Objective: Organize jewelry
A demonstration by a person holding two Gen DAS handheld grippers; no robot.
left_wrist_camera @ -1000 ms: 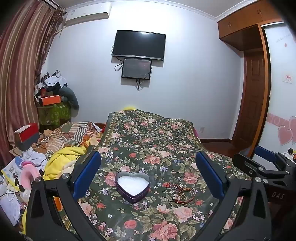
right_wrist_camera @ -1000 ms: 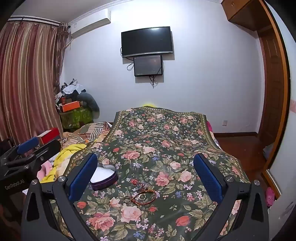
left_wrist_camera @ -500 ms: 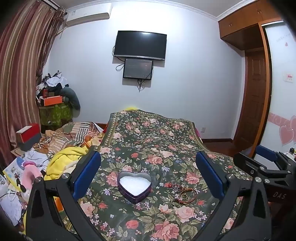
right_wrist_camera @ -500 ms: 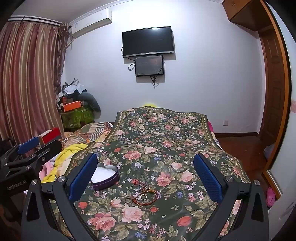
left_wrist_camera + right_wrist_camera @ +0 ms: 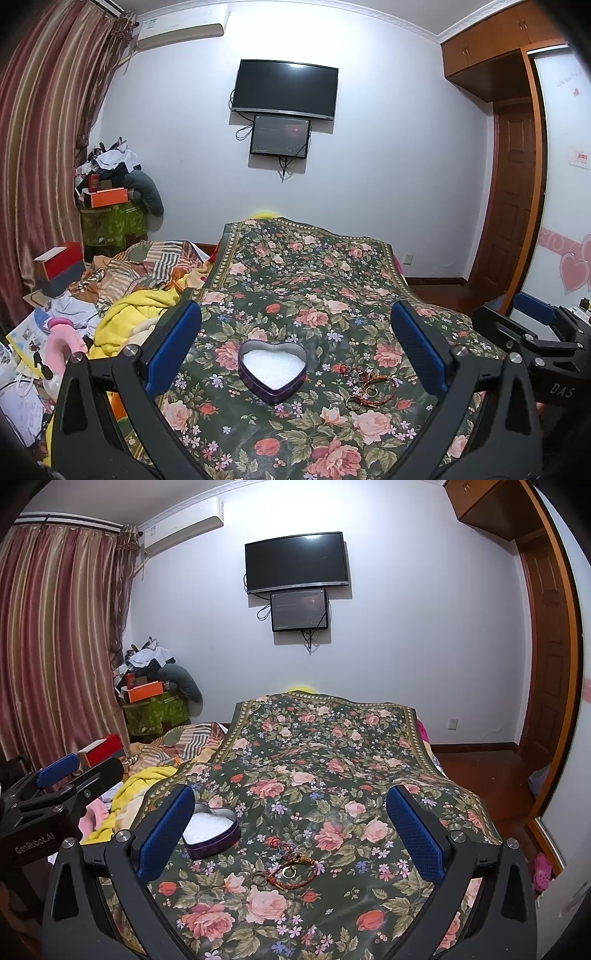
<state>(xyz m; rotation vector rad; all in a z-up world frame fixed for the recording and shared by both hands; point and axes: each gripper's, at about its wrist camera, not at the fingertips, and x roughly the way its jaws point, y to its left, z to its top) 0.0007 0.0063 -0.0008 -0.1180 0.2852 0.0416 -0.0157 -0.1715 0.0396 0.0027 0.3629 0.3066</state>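
Observation:
A purple heart-shaped tin (image 5: pixel 272 369) with white padding lies open on the floral cloth (image 5: pixel 303 280). It also shows in the right wrist view (image 5: pixel 210 832). A small heap of jewelry (image 5: pixel 364 384), red and orange cords with rings, lies to its right; it also shows in the right wrist view (image 5: pixel 290 866). My left gripper (image 5: pixel 295 354) is open and empty, held above and before the tin. My right gripper (image 5: pixel 291 834) is open and empty, above and before the jewelry. Each gripper shows at the edge of the other's view.
A pile of yellow and striped bedding (image 5: pixel 140 291) lies left of the cloth. Boxes and clutter (image 5: pixel 59 266) stand by the curtain. A wooden door (image 5: pixel 513 192) and bare floor (image 5: pixel 480 771) are on the right. Two screens (image 5: pixel 284 92) hang on the far wall.
Both views have shifted slightly; the tin and jewelry sit a little more toward the right of the left view. Nothing has been taken hold of.

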